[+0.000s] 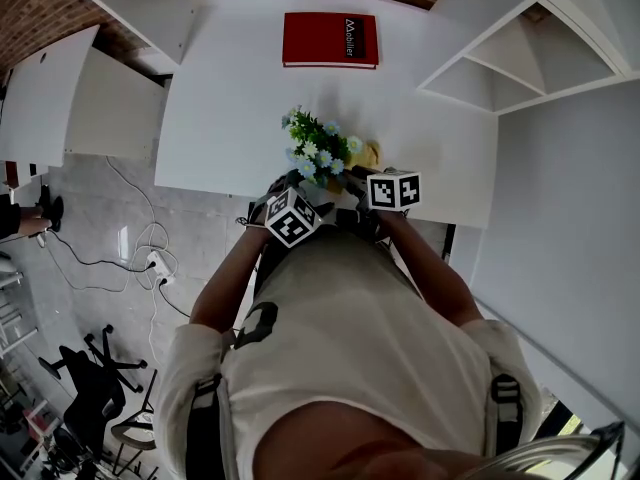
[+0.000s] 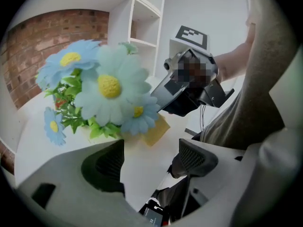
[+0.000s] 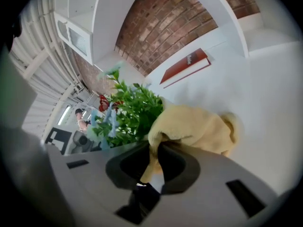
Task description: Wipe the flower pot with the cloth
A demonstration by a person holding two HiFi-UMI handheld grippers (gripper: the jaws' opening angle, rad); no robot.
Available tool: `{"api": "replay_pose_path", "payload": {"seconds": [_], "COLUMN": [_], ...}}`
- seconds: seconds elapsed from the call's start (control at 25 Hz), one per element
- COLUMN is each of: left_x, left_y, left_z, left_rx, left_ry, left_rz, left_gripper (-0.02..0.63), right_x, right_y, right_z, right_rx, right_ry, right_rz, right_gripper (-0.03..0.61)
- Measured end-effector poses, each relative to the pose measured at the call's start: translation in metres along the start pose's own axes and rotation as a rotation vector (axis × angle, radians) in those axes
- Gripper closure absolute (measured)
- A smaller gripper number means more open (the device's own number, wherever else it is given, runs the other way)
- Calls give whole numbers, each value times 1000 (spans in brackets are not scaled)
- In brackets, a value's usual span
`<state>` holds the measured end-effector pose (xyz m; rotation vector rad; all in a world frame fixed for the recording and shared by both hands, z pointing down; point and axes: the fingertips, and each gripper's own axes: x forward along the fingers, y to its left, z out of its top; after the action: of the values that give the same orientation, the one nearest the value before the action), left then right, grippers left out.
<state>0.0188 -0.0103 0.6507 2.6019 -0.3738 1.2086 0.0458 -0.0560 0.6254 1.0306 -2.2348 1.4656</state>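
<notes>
- Left gripper view: my left fingers [image 2: 196, 157] stand apart, and only bare white counter [image 2: 144, 170] shows in the gap between them.
- Just beyond and above the finger on the left of that gap is a bunch of pale blue flowers [image 2: 111, 91] with yellow centres and green leaves. The flower pot under them is hidden from me in every view.
- Right gripper view: my right fingers [image 3: 182, 167] are closed on a fold of the yellow cloth [image 3: 199, 126]. The rest of it bunches up just past the tips.
- The bunched cloth lies right beside the green leaves, which rise just beyond the tips on the left. I cannot tell whether the cloth touches the pot.
- Well past the right fingers, a red book [image 3: 184, 67] lies flat on the counter near the brick wall [image 3: 165, 22].
- Head view: both sets of fingers are close together at the near edge of the counter, with the flowers just ahead of them. The cloth shows at the right side of the bunch, ahead of my right fingers.
- White shelves [image 1: 520, 48] stand off to the right of my right fingers.
</notes>
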Motion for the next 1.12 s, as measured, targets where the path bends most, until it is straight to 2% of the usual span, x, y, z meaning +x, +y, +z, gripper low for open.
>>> {"api": "replay_pose_path", "payload": {"seconds": [0.16,0.28,0.4,0.52,0.6,0.76,0.88,1.04,1.12], "left_x": [6,3,-6,-17,-21,-18,-15,-9,-7], "left_y": [-6,2,32,71,88,93,91,86,83], "left_z": [1,-5,-19,-18,-8,17,23,30,31], "left_rx": [35,26,-22,-47,-23,-10,-30,-79,-110], "left_ry": [10,21,27,-6,-37,-82,-112,-147,-163], "left_rz": [-10,7,62,102,81,-22,-33,11,41], "left_gripper": [231,231,231,230,230,229,230,230,230], "right_x": [14,18,20,21,20,15,7,-12,-14], "right_y": [-25,-34,-33,-33,-33,-30,-13,16,16], "right_z": [-15,-22,-22,-23,-24,-23,-13,18,24], "right_rx": [0,12,2,13,13,-3,-30,-58,-76], "right_ry": [55,70,75,79,82,80,51,-50,-64], "right_rz": [-65,-76,-70,-57,-55,-60,-35,22,9], "right_gripper": [518,518,520,520,520,518,518,518,518]}}
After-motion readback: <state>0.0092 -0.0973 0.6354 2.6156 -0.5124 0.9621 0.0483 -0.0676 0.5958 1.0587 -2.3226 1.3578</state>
